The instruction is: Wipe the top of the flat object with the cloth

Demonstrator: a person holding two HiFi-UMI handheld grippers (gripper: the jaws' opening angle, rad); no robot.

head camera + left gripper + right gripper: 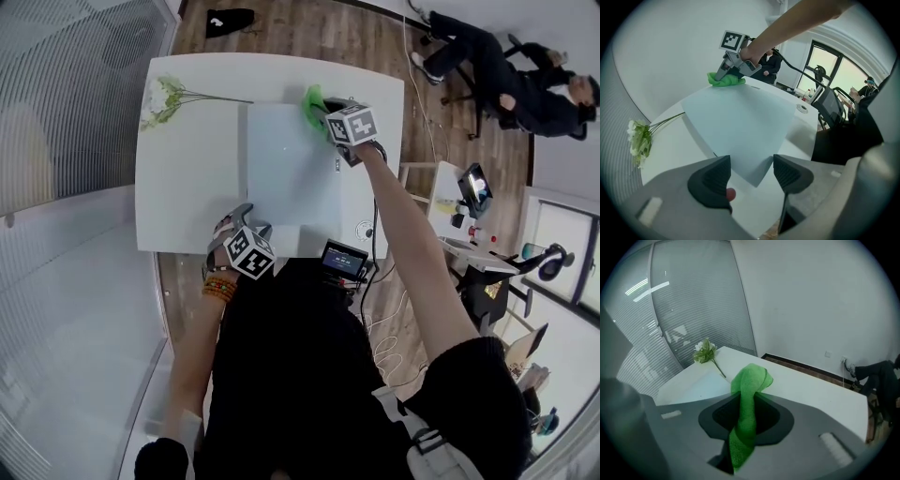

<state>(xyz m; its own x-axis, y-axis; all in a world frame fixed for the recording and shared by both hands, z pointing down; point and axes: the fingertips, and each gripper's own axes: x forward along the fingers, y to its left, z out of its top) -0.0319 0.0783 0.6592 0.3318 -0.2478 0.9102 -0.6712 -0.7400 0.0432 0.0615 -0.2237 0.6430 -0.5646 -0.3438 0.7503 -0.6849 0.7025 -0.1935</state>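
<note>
We hold the green cloth (312, 99) clenched in our right gripper (749, 401) at the upper right corner of the flat object (281, 169). Our left gripper (752, 176) hangs released over its near corner. Wiping seems barely begun, and nearly the whole top remains.

A bunch of white flowers with green stems (161, 98) lay near the far left corner of the white rectangular table (187, 197). A small white tape roll (364, 231) sat near its right edge. Beyond, a person in dark clothes (506, 75) sat above the wooden floor (309, 28).
</note>
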